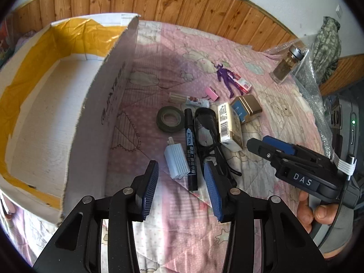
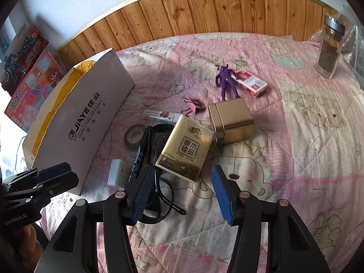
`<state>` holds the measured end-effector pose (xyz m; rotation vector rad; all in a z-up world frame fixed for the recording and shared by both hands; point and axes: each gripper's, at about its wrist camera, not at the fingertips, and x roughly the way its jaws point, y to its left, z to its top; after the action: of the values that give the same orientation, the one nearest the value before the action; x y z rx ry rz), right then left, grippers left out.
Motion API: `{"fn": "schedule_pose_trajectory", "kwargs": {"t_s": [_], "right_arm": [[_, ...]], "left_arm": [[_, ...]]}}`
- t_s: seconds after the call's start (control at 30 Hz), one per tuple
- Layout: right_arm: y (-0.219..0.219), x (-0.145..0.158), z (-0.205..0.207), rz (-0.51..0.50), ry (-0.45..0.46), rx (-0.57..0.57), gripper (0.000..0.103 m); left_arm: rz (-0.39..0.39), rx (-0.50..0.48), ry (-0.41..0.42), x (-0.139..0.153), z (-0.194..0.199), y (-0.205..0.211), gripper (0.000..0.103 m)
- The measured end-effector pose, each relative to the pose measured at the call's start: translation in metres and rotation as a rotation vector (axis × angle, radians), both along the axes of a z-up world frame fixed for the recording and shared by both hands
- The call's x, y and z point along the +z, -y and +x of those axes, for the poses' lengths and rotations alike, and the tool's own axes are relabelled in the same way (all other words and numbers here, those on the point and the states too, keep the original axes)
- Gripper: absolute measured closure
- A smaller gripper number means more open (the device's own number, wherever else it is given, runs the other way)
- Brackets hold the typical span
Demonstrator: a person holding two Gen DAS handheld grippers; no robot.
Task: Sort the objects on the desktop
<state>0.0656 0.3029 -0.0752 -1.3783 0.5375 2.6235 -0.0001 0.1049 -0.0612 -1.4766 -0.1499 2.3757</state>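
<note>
Small objects lie on a pink quilt: a white plug adapter (image 1: 176, 160), a black marker (image 1: 190, 147), black glasses (image 1: 208, 134), a tape roll (image 1: 170, 118), a tissue pack (image 2: 185, 151), a gold tin (image 2: 231, 120), a purple figure (image 2: 225, 80) and a red-white packet (image 2: 251, 83). My left gripper (image 1: 180, 190) hovers open just short of the adapter and marker, nothing between its blue pads. My right gripper (image 2: 182, 192) hangs open above the quilt, in front of the tissue pack, with the glasses under its left finger (image 2: 141, 195).
A large open cardboard box (image 1: 95, 104) with yellow lining stands at the left. A glass jar (image 2: 331, 47) stands at the far right by bubble wrap. Toy boxes (image 2: 29, 86) lean against the wall. A pink clip (image 1: 212, 92) and a small tube (image 1: 196, 101) lie beyond the tape.
</note>
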Motion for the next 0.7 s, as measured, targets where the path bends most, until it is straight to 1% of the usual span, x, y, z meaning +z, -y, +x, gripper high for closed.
{"fn": "schedule_pose_trajectory", "kwargs": {"t_s": [0.07,0.13,0.17,0.23,0.33,0.4,0.43,0.47,0.5,0.53,0.6,0.63,0.7], "right_arm": [[-0.002,-0.007,-0.001,-0.041,0.004,-0.004,0.048],[-0.008,-0.011,-0.003,-0.101,-0.009,-0.007,0.048],[-0.01,-0.014,-0.005,-0.133,-0.014,-0.012,0.043],[-0.015,-0.02,-0.014,-0.158,-0.015,-0.027,0.035],[-0.023,-0.04,-0.031,-0.163,0.018,-0.05,0.034],[-0.029,-0.054,-0.038,-0.2,0.02,-0.052,0.034],[-0.033,-0.058,-0.037,-0.213,0.006,-0.052,0.035],[-0.034,-0.058,-0.037,-0.208,-0.011,-0.048,0.04],[-0.035,-0.058,-0.037,-0.196,-0.006,-0.038,0.044],[-0.038,-0.057,-0.036,-0.183,0.003,-0.037,0.05],[-0.043,-0.056,-0.034,-0.186,0.016,-0.038,0.05],[-0.045,-0.054,-0.033,-0.162,0.027,-0.043,0.05],[-0.044,-0.053,-0.034,-0.099,0.043,-0.052,0.05]], "left_arm": [[-0.001,0.009,0.027,-0.012,-0.005,-0.007,0.058],[-0.02,0.023,0.038,-0.024,-0.009,-0.014,0.058],[-0.03,0.031,0.044,-0.029,-0.011,-0.015,0.058],[-0.03,0.045,0.065,-0.041,-0.016,-0.015,0.058],[-0.027,0.054,0.082,-0.053,-0.02,-0.015,0.058],[-0.013,0.064,0.083,-0.058,-0.022,-0.012,0.058],[0.0,0.069,0.082,-0.06,-0.023,-0.009,0.058],[0.006,0.08,0.079,-0.061,-0.025,-0.006,0.058],[0.012,0.095,0.077,-0.062,-0.027,-0.001,0.059],[0.021,0.107,0.076,-0.063,-0.03,0.002,0.06],[0.031,0.112,0.069,-0.064,-0.033,0.004,0.061],[0.005,0.099,0.063,-0.064,-0.034,0.0,0.061],[-0.082,0.063,0.035,-0.063,-0.034,-0.012,0.061]]}}
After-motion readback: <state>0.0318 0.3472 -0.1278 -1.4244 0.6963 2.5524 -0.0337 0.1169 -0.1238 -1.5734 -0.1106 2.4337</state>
